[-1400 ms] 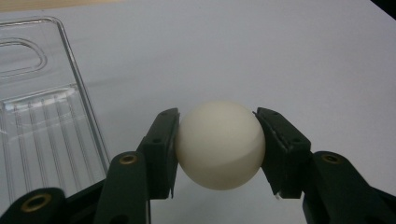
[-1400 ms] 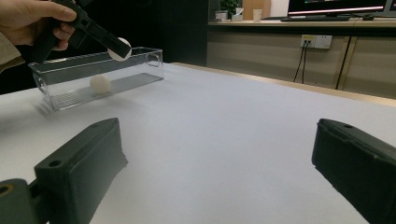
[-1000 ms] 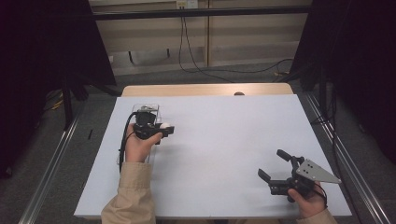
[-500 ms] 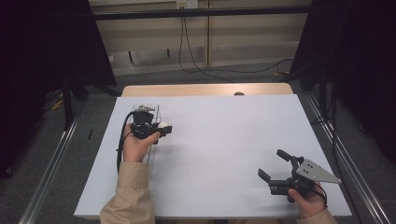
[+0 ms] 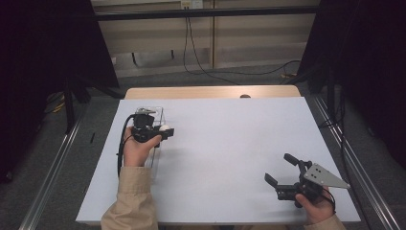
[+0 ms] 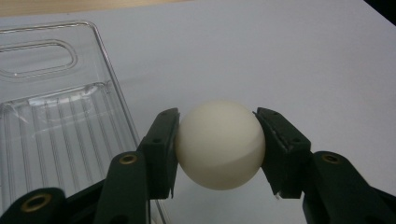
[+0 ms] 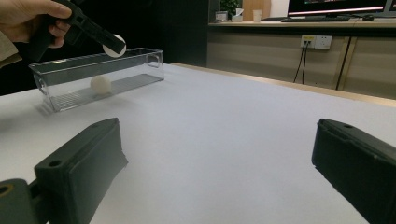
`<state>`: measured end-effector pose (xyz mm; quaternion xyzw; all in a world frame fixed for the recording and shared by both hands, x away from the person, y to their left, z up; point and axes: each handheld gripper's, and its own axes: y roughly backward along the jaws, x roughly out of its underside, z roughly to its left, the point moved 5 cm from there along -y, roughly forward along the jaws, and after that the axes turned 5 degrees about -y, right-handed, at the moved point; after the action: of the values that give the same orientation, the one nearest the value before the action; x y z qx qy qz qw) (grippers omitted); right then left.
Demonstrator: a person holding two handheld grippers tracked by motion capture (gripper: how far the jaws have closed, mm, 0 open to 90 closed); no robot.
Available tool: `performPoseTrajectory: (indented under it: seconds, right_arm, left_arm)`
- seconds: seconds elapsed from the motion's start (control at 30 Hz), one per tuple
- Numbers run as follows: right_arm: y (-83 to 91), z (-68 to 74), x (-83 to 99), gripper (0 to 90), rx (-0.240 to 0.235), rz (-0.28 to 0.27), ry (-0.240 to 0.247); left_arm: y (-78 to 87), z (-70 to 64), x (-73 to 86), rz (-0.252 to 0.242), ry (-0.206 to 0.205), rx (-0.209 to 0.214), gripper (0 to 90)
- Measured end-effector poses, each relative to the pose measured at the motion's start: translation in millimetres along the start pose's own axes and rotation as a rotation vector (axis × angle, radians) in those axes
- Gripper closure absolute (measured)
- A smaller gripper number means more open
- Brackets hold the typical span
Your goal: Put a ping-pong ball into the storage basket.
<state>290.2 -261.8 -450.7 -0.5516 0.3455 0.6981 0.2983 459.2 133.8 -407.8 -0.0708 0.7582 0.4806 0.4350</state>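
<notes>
The left gripper (image 6: 217, 154) is closed on a white ball (image 6: 219, 143), which is pinched at its sides between the two jaws. The ball is held in the air just beside the long wall of a clear plastic bin (image 6: 56, 116) that stands on the white counter (image 5: 230, 143). A second white ball (image 7: 100, 85) is seen lying inside the bin. The right gripper (image 5: 280, 170) is held low at the counter's near right, well apart from the bin, its jaws spread wide with nothing between them.
</notes>
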Motion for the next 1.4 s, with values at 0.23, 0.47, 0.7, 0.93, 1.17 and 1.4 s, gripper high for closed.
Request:
performPoseTrajectory:
  seconds: [0.23, 0.47, 0.7, 0.93, 1.17, 1.4]
  right_arm:
    - [0.0, -0.1, -0.1, 1.4, 0.0, -0.001, 0.0]
    - [-0.2, 0.0, 0.1, 1.4, -0.001, 0.001, 0.001]
    - [-0.3, 0.3, 0.2, 1.5, -0.001, 0.002, -0.001]
    - [-0.3, 0.3, 0.2, 1.5, -0.001, 0.002, -0.002]
    - [-0.4, 0.3, 0.2, 1.4, -0.001, 0.002, -0.002]
    - [-0.4, 0.2, 0.1, 1.4, -0.001, 0.001, -0.001]
  left_arm:
    - [2.7, 3.5, 0.6, -0.005, 0.009, -0.008, 51.2]
    - [4.2, 7.2, 1.5, -0.007, 0.011, -0.018, 51.1]
    - [7.6, 9.9, 1.5, -0.02, 0.021, -0.023, 51.2]
    - [12.1, 13.8, 2.1, -0.023, 0.023, -0.028, 51.2]
    - [14.3, 16.1, 2.5, -0.03, 0.021, -0.04, 51.1]
    - [16.5, 18.7, 3.3, -0.035, 0.026, -0.053, 51.2]
